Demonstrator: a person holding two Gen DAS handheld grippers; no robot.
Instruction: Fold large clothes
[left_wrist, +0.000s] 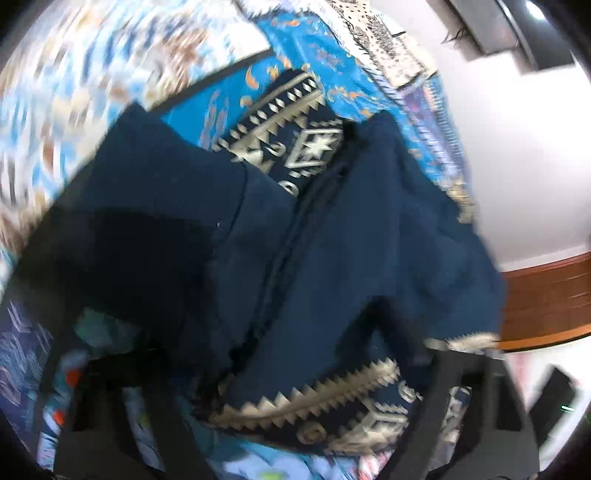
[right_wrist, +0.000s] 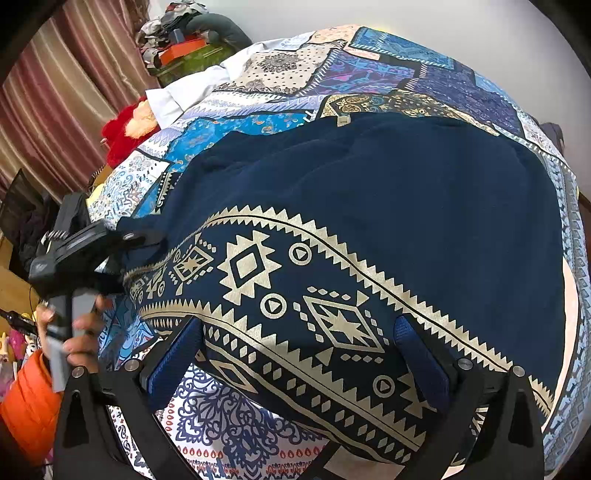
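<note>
Dark navy garment with a cream geometric border (right_wrist: 332, 229) lying spread across the blue patchwork bedspread (right_wrist: 388, 66).

The right gripper (right_wrist: 299, 354) is hovering at the near border with jaws wide, touching cloth but clamping nothing. At far left, the left gripper (right_wrist: 122, 254) is pinching the hem; its own blurred view seems to show bunched folds between the fingers (left_wrist: 454, 387).

Left view motion-blurred; right sharp, bright, fisheye-warped.
</note>
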